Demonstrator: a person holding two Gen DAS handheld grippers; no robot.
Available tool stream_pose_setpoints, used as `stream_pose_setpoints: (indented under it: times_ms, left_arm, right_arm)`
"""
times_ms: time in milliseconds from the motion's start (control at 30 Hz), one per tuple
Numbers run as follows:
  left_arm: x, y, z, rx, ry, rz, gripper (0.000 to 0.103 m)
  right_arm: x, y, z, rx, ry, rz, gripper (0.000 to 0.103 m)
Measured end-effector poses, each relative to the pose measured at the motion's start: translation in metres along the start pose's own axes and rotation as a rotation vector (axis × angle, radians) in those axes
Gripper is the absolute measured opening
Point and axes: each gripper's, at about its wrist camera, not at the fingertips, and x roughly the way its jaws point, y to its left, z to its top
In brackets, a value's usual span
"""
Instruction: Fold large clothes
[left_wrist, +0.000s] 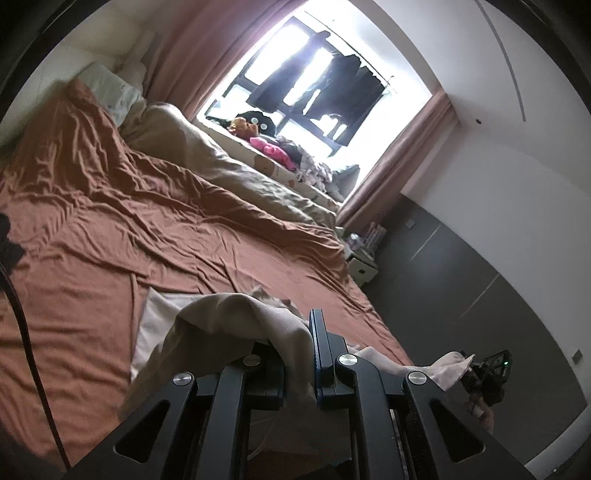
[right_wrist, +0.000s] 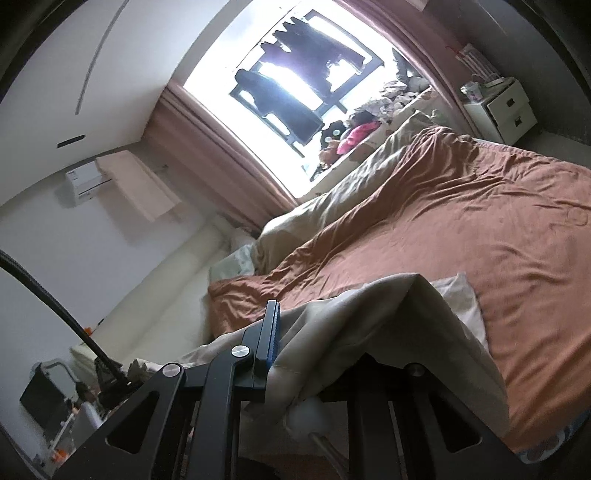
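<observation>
Two claws each pinch the same beige garment (left_wrist: 229, 317): your left claw (left_wrist: 299, 354) and right claw (right_wrist: 295, 354) are closed on its cloth, lifting it above the rust-brown bed (left_wrist: 110, 221), with part trailing on the sheet. It looks light, soft and floppy; hold near corners or seams so it hangs flat.

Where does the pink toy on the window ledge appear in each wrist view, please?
Left wrist: the pink toy sits just above centre, on the ledge under the window, beyond the beige duvet.
Right wrist: the pink toy sits upper centre-right, on the same ledge below the window.
Shared landmark: the dark clothes hanging in the window.
</observation>
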Motion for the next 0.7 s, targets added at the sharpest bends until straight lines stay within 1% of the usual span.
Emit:
stream_pose_setpoints:
  times_ms: [167, 200, 267, 300, 367, 400, 433, 567, 600, 700]
  left_arm:
    - [0.04, 0.011, 0.017, 0.016, 0.016, 0.062, 0.011]
    - [0.05, 0.015, 0.019, 0.018, 0.024, 0.074, 0.011]
    - [0.068, 0.025, 0.021, 0.012, 0.044, 0.087, 0.011]
    - [0.077, 0.03, 0.022, 0.013, 0.056, 0.097, 0.011]
    - [0.096, 0.039, 0.022, 0.018, 0.078, 0.121, 0.011]
    - [0.104, 0.045, 0.021, 0.015, 0.088, 0.129, 0.011]
    - [0.113, 0.051, 0.021, 0.007, 0.099, 0.134, 0.011]
    - [0.148, 0.083, 0.016, -0.036, 0.145, 0.158, 0.011]
    - [0.154, 0.087, 0.014, -0.042, 0.155, 0.164, 0.011]
    - [0.175, 0.107, 0.006, -0.067, 0.191, 0.186, 0.012]
  right_arm:
    - [0.024, 0.009, 0.021, -0.006, 0.012, -0.069, 0.012]
    - [0.037, 0.004, 0.023, -0.003, 0.017, -0.089, 0.012]
    - [0.038, 0.01, 0.027, 0.002, 0.025, -0.109, 0.012]
    - [0.049, 0.004, 0.028, 0.01, 0.03, -0.118, 0.012]
    - [0.052, 0.009, 0.031, 0.023, 0.045, -0.126, 0.012]
    - [0.061, 0.007, 0.031, 0.023, 0.054, -0.139, 0.012]
    - [0.059, 0.011, 0.031, 0.02, 0.061, -0.149, 0.012]
    - [0.077, 0.01, 0.027, 0.032, 0.092, -0.174, 0.012]
    - [0.075, 0.011, 0.024, 0.035, 0.099, -0.18, 0.012]
    - [0.092, 0.007, 0.018, 0.046, 0.137, -0.227, 0.012]
